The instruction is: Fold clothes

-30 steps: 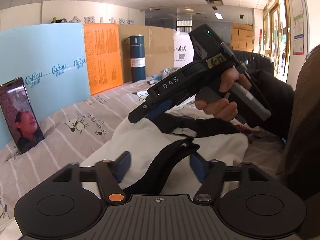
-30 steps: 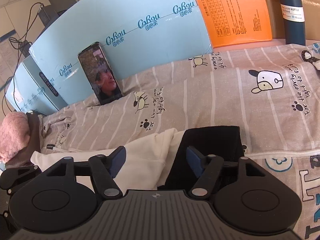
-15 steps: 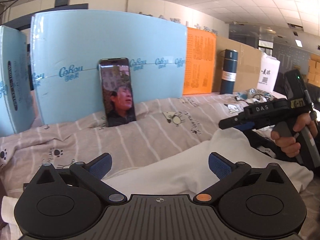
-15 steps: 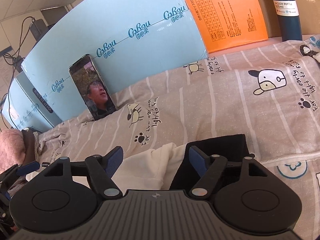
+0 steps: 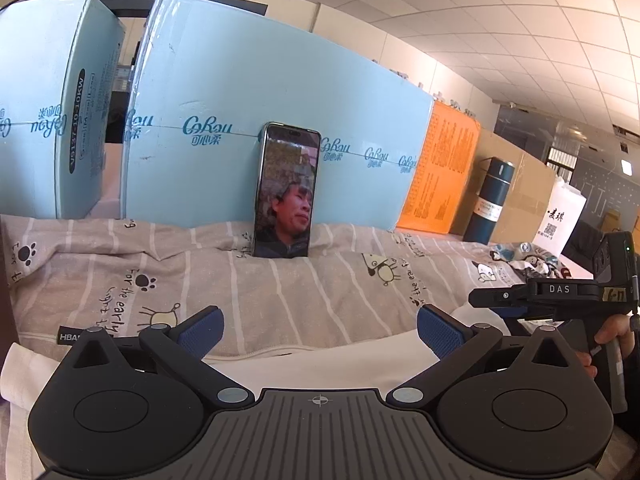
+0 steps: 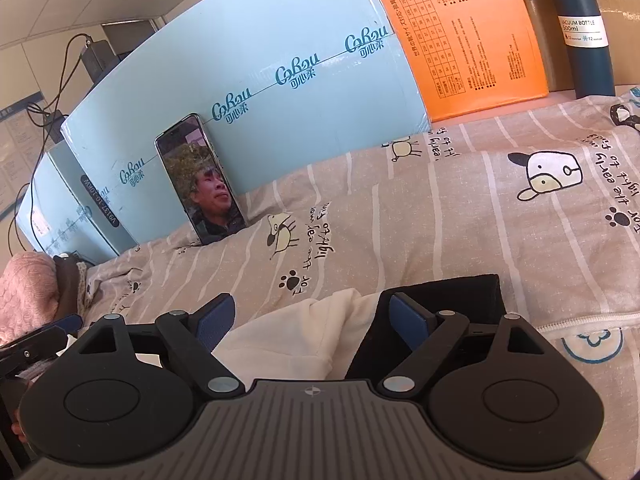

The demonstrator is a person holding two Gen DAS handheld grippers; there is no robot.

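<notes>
A white garment (image 5: 320, 364) with a black band (image 6: 452, 300) lies on the grey striped bedsheet (image 5: 320, 292). My left gripper (image 5: 320, 330) hovers open and wide over the white cloth, nothing between its fingers. My right gripper (image 6: 312, 320) is open too, low over the garment, with white cloth (image 6: 288, 332) under its left pad and the black band beside its right pad. In the left wrist view the right gripper (image 5: 492, 298) shows side-on at the right, held by a hand (image 5: 608, 336). The left gripper's tip (image 6: 40, 336) peeks in at the far left of the right wrist view.
A phone (image 5: 286, 192) leans upright on light blue boxes (image 5: 224, 128) along the back. Further right stand an orange box (image 5: 440, 176), a dark blue vacuum bottle (image 5: 490, 200) and a cardboard box (image 5: 524, 196). A pink knit item (image 6: 24, 292) lies at the bed's left end.
My left gripper opened wider, the black strip is gone from between its fingers, and it swung left away from the right gripper to face the phone. The right gripper barely shifted.
</notes>
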